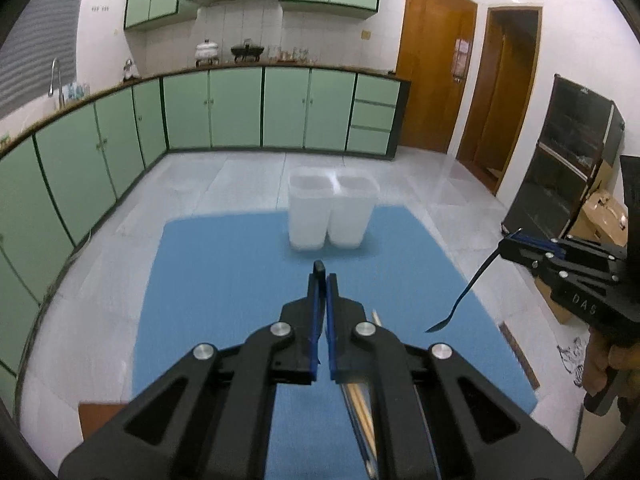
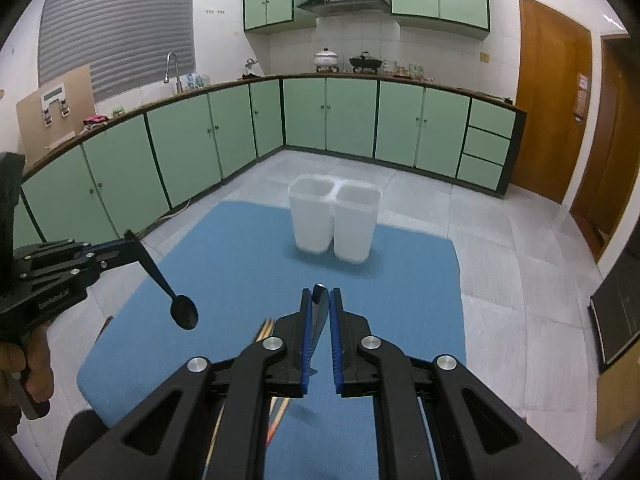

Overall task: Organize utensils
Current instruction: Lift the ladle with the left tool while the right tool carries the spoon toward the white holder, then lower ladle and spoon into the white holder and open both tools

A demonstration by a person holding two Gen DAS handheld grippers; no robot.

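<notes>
Nearest the cameras, a bundle of chopsticks [image 1: 362, 408] lies on the blue mat [image 1: 224, 288], partly hidden under the gripper bodies in both views.

Left gripper [image 1: 323, 278]: jaws closed to a narrow slit, clamped on the handle of a black spoon [image 2: 176, 300]. In the right wrist view this spoon hangs down from the jaws with its bowl lowest, clear of the mat. A hand [image 2: 28, 364] grips the tool's handle.

Right gripper [image 2: 320, 294]: jaws nearly closed, pinching a dark blue utensil [image 1: 464, 296] whose tip shows between the pads. In the left wrist view it hangs as a thin curved handle ending in a small spoon-like head, above the mat's right part.

Farther on, 2 white translucent containers [image 2: 334, 220] stand upright, touching side by side, at the mat's far edge. Their contents cannot be made out.

Beyond lie a pale tiled surface and green cabinets [image 2: 352, 116].
</notes>
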